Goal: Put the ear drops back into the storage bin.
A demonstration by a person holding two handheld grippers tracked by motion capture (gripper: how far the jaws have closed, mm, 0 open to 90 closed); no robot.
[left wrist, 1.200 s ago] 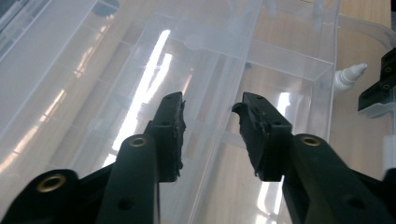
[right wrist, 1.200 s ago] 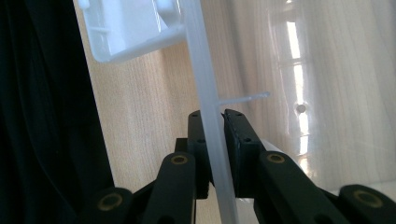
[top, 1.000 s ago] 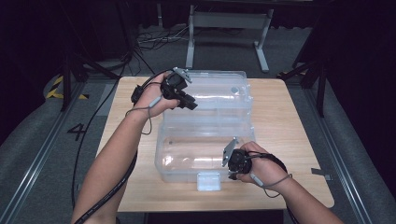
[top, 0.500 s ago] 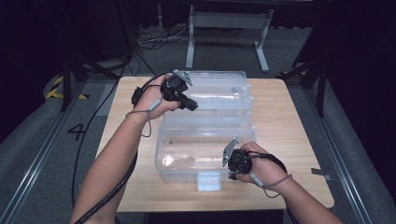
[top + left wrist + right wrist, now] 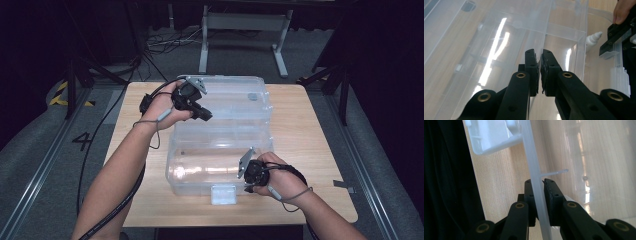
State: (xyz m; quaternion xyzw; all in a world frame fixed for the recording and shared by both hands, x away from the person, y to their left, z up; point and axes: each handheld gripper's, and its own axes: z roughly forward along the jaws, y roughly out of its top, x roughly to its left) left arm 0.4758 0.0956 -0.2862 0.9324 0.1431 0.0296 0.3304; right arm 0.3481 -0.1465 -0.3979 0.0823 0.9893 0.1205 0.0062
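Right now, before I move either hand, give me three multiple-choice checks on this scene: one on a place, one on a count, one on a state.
1. Where does the white latch of the clear plastic box sit?
A. on the edge nearest the person
B. on the far edge
C. on the box's left side

2. How many grippers are clamped on the box?
A. none
B. one
C. two

3. What state is the box in?
A. lid open, laid back
B. lid shut and latched
C. upside down

Answers:
1 A: in the high view the latch hangs at the front edge, toward the person.
2 C: the left gripper pinches a thin clear wall and the right gripper pinches a rim edge; the left jaws have just been closing on that wall.
3 A: two clear halves lie side by side on the table.
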